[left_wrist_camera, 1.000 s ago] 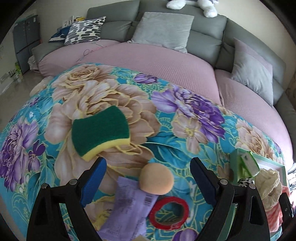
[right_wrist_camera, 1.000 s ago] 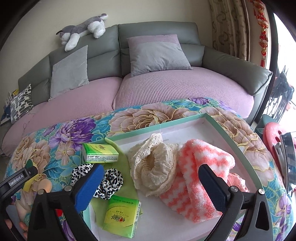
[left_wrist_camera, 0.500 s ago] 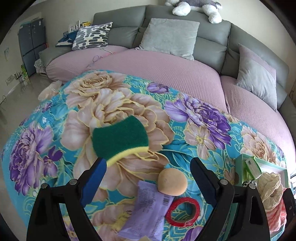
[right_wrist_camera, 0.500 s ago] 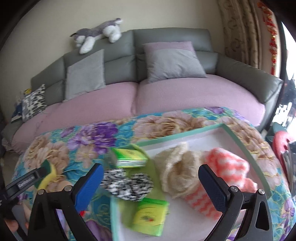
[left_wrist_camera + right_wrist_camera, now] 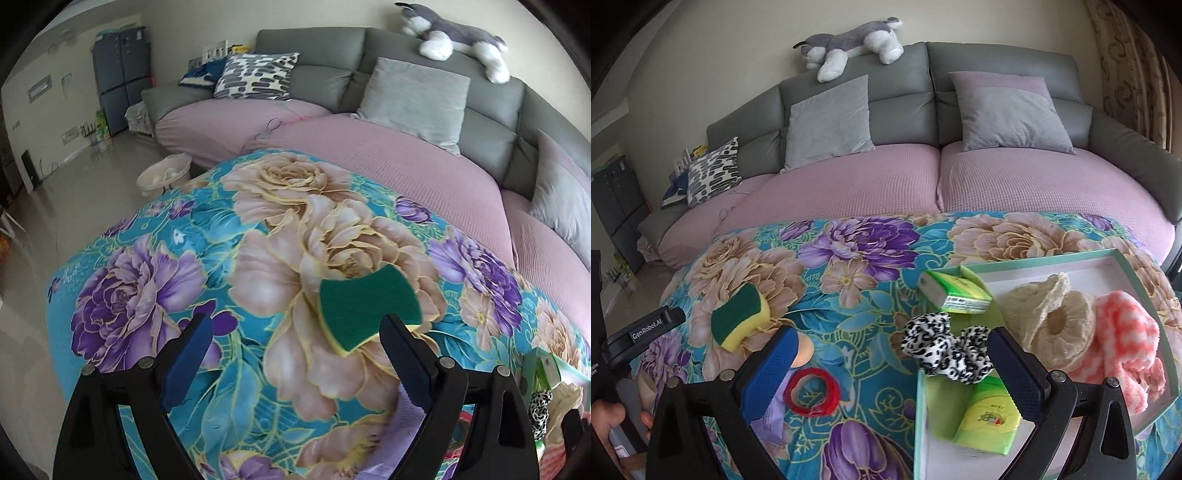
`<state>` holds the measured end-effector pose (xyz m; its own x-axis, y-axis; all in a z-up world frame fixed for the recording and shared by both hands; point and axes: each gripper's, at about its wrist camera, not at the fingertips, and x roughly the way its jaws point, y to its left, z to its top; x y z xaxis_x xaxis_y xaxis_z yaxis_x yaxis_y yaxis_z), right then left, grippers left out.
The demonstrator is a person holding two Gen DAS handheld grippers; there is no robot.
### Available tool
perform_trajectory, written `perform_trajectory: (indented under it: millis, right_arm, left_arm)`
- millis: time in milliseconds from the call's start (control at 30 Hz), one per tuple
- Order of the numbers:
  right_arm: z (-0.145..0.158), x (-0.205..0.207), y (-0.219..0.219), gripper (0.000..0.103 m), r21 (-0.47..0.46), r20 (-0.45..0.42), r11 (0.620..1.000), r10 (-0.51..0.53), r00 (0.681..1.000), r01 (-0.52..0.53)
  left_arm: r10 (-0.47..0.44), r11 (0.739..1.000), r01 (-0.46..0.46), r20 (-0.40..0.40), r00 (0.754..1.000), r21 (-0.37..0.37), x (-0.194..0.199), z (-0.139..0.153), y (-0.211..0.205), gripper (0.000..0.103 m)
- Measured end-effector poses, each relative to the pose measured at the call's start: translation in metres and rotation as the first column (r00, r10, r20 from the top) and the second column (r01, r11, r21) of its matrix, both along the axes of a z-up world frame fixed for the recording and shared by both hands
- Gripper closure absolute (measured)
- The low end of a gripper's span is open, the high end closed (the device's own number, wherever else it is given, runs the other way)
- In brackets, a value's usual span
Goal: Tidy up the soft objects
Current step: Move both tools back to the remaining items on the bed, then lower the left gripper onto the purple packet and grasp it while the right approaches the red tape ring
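A green and yellow sponge (image 5: 365,310) lies on the flowered cloth, just ahead of the right fingertip of my left gripper (image 5: 295,332), which is open and holds nothing. The sponge (image 5: 738,321) also shows at the left of the right wrist view. My right gripper (image 5: 892,343) is open above the cloth. A leopard scrunchie (image 5: 942,350) lies over the tray's near left corner, close to its right finger and untouched. In the green-rimmed tray (image 5: 1034,260) lie a cream lace piece (image 5: 1049,317), a pink and white towel (image 5: 1123,343) and two green tissue packs (image 5: 955,293).
A red ring (image 5: 812,391), an orange puff (image 5: 803,349) and a purple packet (image 5: 768,421) lie by the right gripper's left finger. A grey sofa (image 5: 923,184) with cushions and a plush dog (image 5: 849,40) stands behind. The cloth's left edge drops to the floor (image 5: 74,192).
Both views have swung left. In the left view the sponge went from the left finger to the right one. In the right view the tray slid right; sponge and red ring came in.
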<state>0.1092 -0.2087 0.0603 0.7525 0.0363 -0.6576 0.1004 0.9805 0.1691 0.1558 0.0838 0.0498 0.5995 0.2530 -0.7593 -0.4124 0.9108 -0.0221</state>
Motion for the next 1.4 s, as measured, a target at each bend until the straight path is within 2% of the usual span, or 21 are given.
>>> perform_trajectory:
  millis: [267, 433, 567, 667, 1100, 1400]
  right_arm:
    - [-0.011, 0.011, 0.035, 0.0, -0.003, -0.039, 0.996, 0.09, 0.995, -0.09]
    - [-0.023, 0.014, 0.06, 0.0, -0.049, -0.077, 0.986, 0.154, 0.985, -0.158]
    - [-0.039, 0.017, 0.071, 0.004, -0.047, -0.138, 0.981, 0.182, 0.974, -0.19]
    - [-0.051, 0.018, 0.079, 0.01, -0.064, -0.179, 0.975, 0.2, 0.963, -0.215]
    - [-0.078, 0.023, 0.092, 0.02, -0.079, -0.275, 0.964, 0.223, 0.935, -0.253]
    - [-0.094, 0.028, 0.102, 0.025, -0.11, -0.329, 0.953, 0.233, 0.915, -0.282]
  left_arm:
    - [-0.073, 0.995, 0.068, -0.057, 0.996, -0.075, 0.006, -0.019, 0.001, 0.011]
    - [-0.113, 0.991, 0.104, -0.103, 0.988, -0.085, 0.007, -0.033, -0.007, 0.011]
    - [-0.143, 0.986, 0.129, -0.143, 0.979, -0.106, 0.006, -0.046, -0.012, 0.011]
    - [-0.164, 0.982, 0.145, -0.163, 0.973, -0.124, 0.006, -0.054, -0.016, 0.011]
    - [-0.229, 0.968, 0.198, -0.219, 0.949, -0.153, 0.001, -0.075, -0.032, 0.011]
    - [-0.244, 0.96, 0.204, -0.222, 0.944, -0.192, 0.003, -0.083, -0.034, 0.011]
